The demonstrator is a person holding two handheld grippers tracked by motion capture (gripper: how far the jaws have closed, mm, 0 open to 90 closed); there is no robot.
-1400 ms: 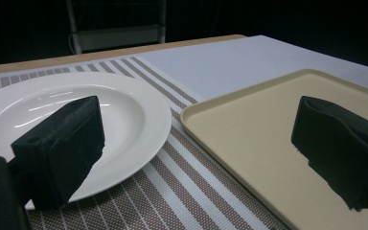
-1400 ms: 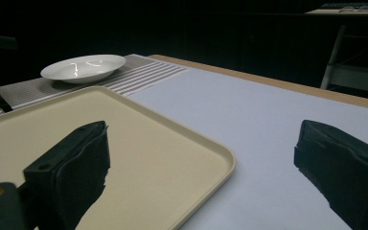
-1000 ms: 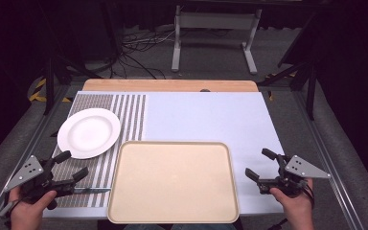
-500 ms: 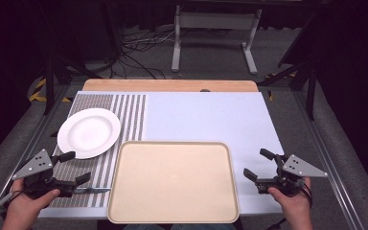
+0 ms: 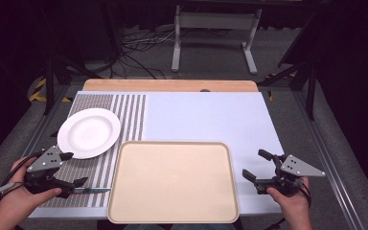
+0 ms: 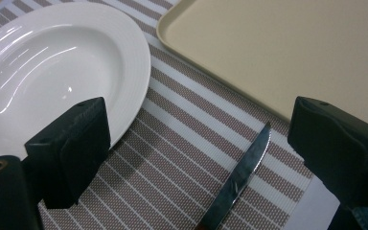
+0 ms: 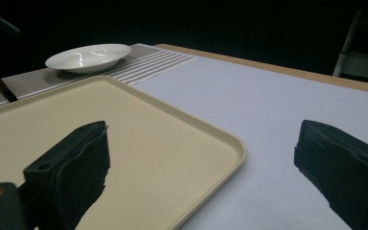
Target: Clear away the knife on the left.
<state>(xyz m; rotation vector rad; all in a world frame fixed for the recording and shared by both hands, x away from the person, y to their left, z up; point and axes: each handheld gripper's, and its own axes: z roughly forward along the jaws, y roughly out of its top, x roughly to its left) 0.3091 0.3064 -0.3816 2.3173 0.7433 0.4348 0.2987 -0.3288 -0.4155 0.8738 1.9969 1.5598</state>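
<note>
A white plate (image 5: pixel 89 132) rests on a striped placemat (image 5: pixel 124 115) at the left. A table knife (image 5: pixel 93 190) lies on the mat near the front edge, its blade pointing at the beige tray (image 5: pixel 172 179). My left gripper (image 5: pixel 75 168) hovers open over the mat, one jaw by the plate's rim, the other by the knife. The left gripper view has the knife (image 6: pixel 242 177) between the wide jaws of the gripper (image 6: pixel 196 143), with the plate (image 6: pixel 52 62) at left. My right gripper (image 5: pixel 255 164) is open beside the tray's right edge, holding nothing. Its jaws straddle the tray's corner (image 7: pixel 230 143).
The tray (image 6: pixel 292 52) is bare and takes up the front middle of the table. A pale blue surface (image 5: pixel 206 115) spreads behind it and to the right. A wooden strip (image 5: pixel 170 85) marks the far edge. A metal stand (image 5: pixel 213 28) and cables lie on the floor beyond.
My left gripper has moved right and forward, so that its jaws now stand on either side of the knife near the plate. The right gripper has hardly moved.
</note>
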